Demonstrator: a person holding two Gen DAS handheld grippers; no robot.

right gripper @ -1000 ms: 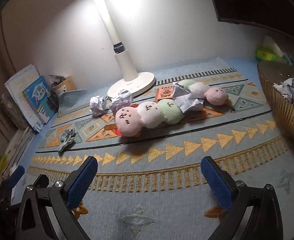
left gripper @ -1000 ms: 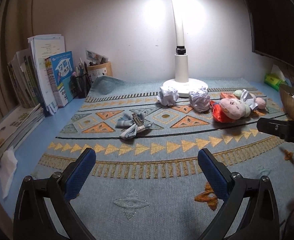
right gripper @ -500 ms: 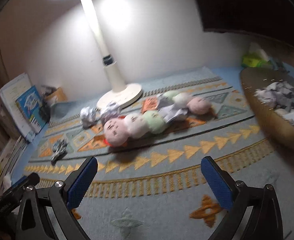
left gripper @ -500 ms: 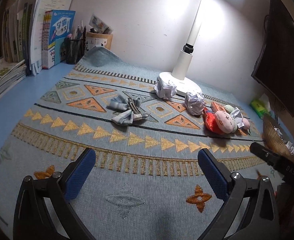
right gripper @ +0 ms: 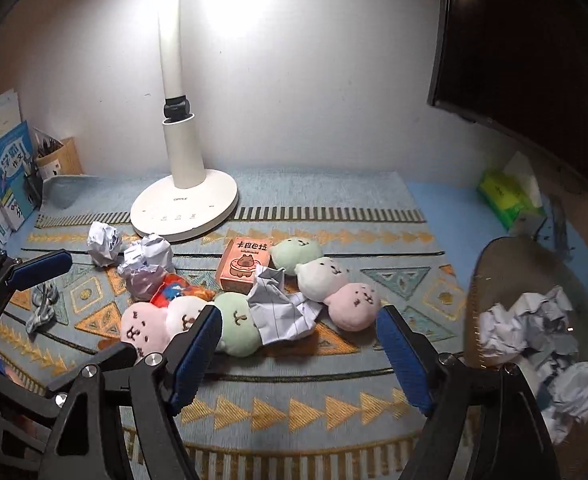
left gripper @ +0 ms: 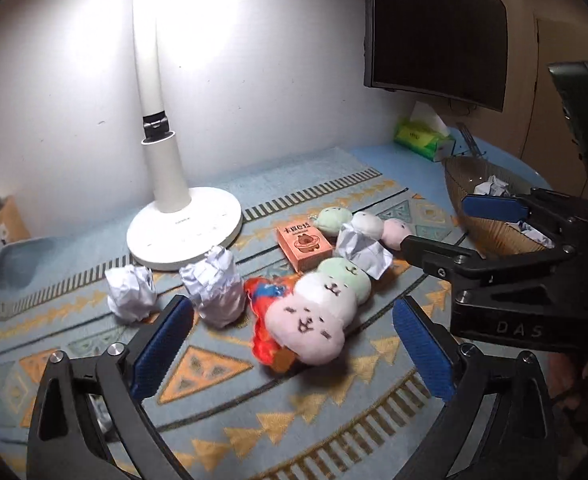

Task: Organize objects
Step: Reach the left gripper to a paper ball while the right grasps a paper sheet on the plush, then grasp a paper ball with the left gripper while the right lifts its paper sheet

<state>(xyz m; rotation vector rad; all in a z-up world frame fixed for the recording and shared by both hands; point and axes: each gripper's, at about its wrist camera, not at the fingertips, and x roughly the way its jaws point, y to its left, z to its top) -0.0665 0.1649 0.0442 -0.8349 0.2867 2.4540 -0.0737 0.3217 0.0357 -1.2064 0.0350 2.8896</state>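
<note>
- Clutter on the rug [right gripper: 334,412]: we find two plush skewers [right gripper: 198,322], an orange box [right gripper: 245,266], a red wrapper [right gripper: 178,290] and crumpled paper wads lying close together in front of the lamp [right gripper: 184,204] on the tabletop.
- We count three loose wads: two near the lamp base [left gripper: 130,294] and one paper [right gripper: 284,314] resting on the plush toys, just beside the box.
- A bowl [right gripper: 490,280] at the right edge of the rug already holds several wads, so we judge it to be the place for paper.
- Left tool [left gripper: 292,356]: jaws wide and closing slightly, nothing between the pads; it hangs above the pink end of the near plush, with a wad [left gripper: 216,290] just beyond its left pad.
- Right tool [right gripper: 296,354]: jaws closing from wide, still apart and holding nothing; the paper on the plush lies ahead, between the lines of its pads, with no contact that we can see.
- Step in hand, in our judgement: approach for the next pick, sorting partly done.
- Next move calls for lowering the right tool onto the paper alone and closing on it without catching the plush beneath, then carrying it to the bowl; the left tool is better placed for a wad near the lamp.
</note>
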